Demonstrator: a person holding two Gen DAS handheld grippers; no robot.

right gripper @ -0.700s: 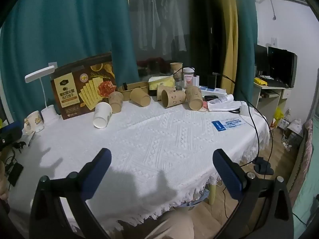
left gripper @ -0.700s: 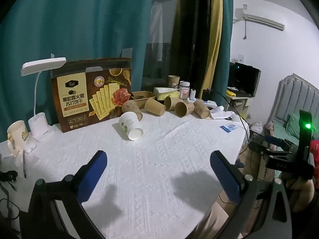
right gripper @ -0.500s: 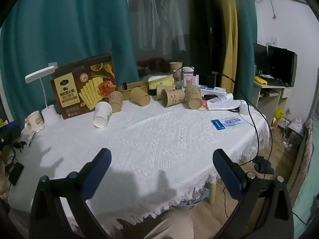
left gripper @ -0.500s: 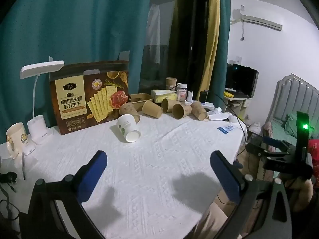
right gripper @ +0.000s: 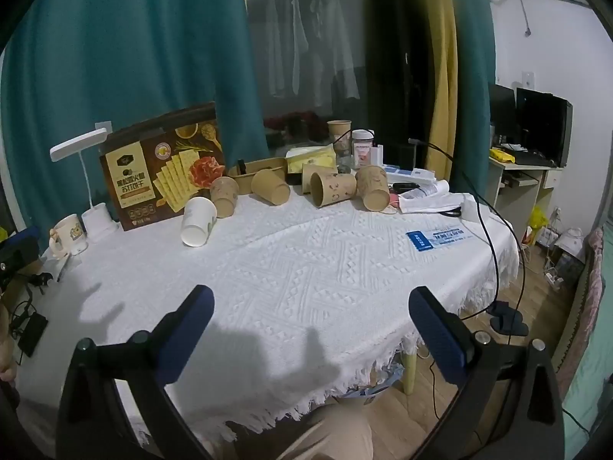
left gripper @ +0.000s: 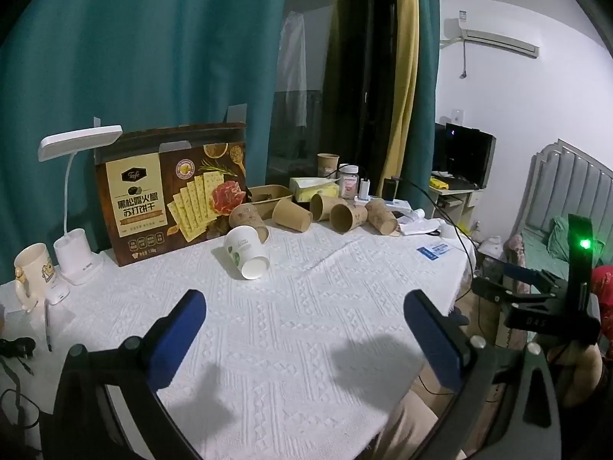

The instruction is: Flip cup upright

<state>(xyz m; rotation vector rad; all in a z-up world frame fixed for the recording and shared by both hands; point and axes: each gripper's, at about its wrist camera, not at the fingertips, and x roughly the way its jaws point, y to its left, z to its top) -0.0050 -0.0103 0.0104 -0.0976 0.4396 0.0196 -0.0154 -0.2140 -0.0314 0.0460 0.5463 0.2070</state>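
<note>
Left wrist view first: the left gripper hangs spread wide and empty over the white tablecloth, and the white paper cup lies on its side just ahead, mouth toward us, looking light, thin-walled and easily crushed. Right wrist view: the right gripper, equally wide with nothing between its fingers, sits well short of that cup, far left beside the brown paper cups; I'd pinch gently across the mid-wall, as it may roll.

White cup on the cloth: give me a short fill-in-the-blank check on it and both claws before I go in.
1. The white cup lies on its ____.
2. The left claw is ____, holding nothing.
3. The right claw is ____ too.
4. Behind the white cup stands a cracker ____, beside the lamp.

Missing: side; open; open; box
</note>
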